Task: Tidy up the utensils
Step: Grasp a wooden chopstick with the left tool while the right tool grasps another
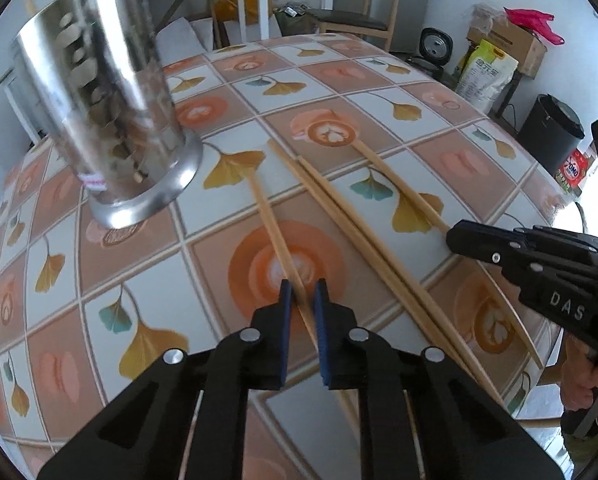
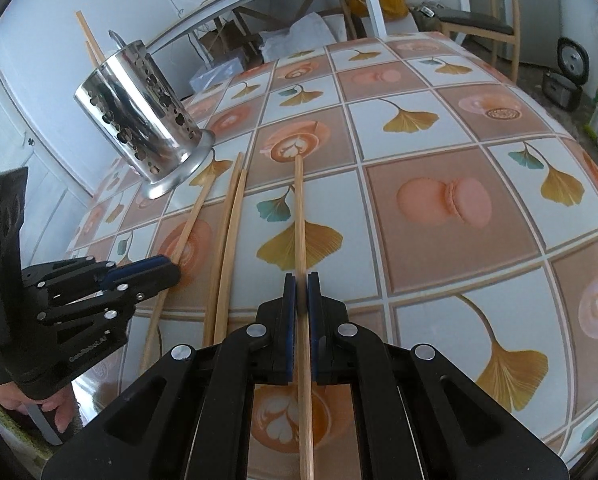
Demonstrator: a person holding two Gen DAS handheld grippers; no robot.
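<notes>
Each claw grips one long pale wooden chopstick lying on the tiled-pattern tablecloth point(image 2: 439, 208): the left claw point(image 1: 302, 300) clenched on the left chopstick point(image 1: 269, 216), the right claw point(image 2: 301, 292) on the right chopstick point(image 2: 299, 216). The paired chopsticks point(image 2: 229, 248) lie between the claws. The perforated steel utensil holder point(image 2: 147, 120) stands ahead-left. A thin stick could pivot or slip when lifted, or knock the holder.

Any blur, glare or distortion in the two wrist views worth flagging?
Left wrist: the steel holder is smeared by motion blur, its holes streaked; the tablecloth bulges from fisheye distortion; daylight blows out the right edge. Right wrist: sharper, holder holes crisp, with bright reflections on its wall; a glossy sheen lies on the tablecloth at lower left; corners are vignetted black in both.
</notes>
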